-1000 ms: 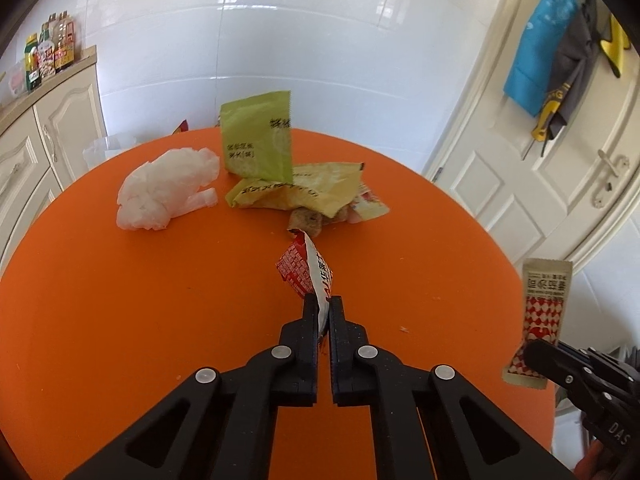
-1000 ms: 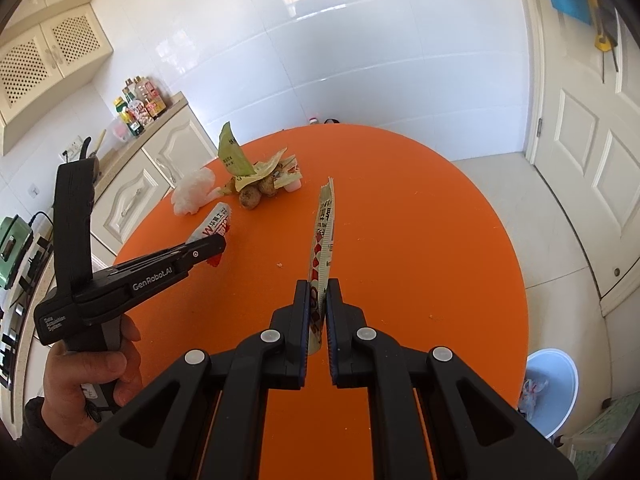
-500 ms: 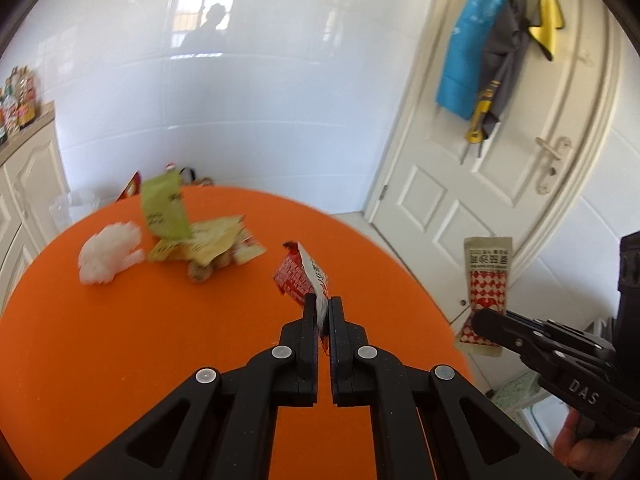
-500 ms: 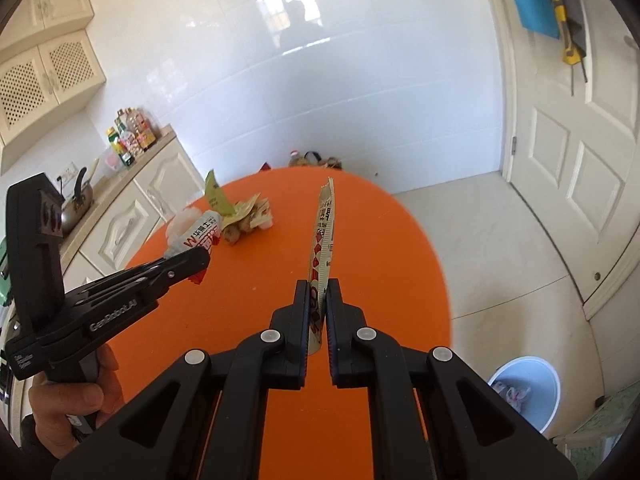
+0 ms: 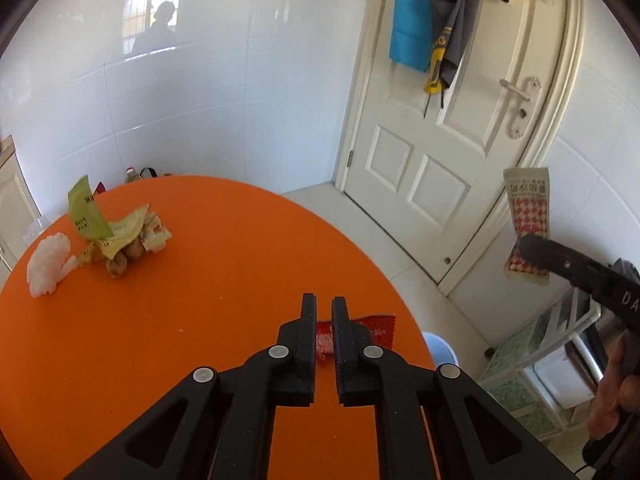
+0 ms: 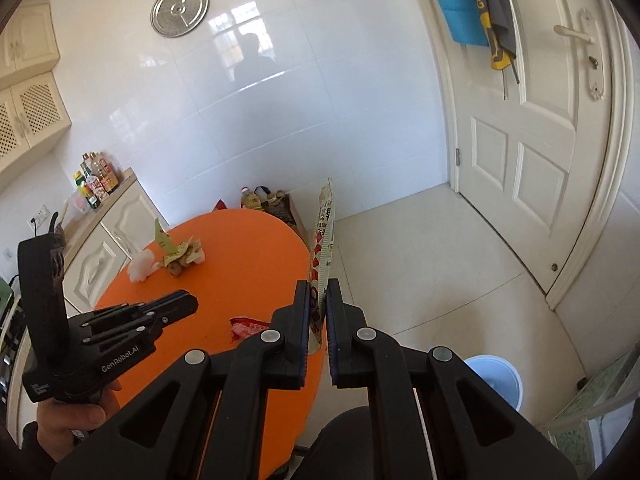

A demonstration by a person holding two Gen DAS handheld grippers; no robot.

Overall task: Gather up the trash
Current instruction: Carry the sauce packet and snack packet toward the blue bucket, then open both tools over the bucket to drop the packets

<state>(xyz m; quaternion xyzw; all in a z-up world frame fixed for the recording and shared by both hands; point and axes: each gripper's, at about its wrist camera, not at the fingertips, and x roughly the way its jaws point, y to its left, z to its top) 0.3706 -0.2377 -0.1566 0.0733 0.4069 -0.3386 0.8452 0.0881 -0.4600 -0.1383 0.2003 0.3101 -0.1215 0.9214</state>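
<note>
Left wrist view, from the left: a white crumpled tissue (image 5: 47, 263) sits at the far edge of the round orange table (image 5: 224, 264), just beside a small heap of wrappers (image 5: 116, 232) topped by an upright green packet (image 5: 85, 214). Nearer the middle, the left gripper (image 5: 323, 312) has its jaws opening — nothing is pinched between them, and the red wrapper (image 5: 374, 328) lies flat on the table near its edge, seen through and behind the jaws. Beyond the table's rim a blue bin (image 5: 440, 350) stands on the floor. At the right, the right gripper (image 5: 524, 246) is clamped on a red-and-white checked sachet (image 5: 528, 216), held upright off the table in front of the white door (image 5: 448, 128) — a hand (image 5: 612, 396) holds its handle.
</note>
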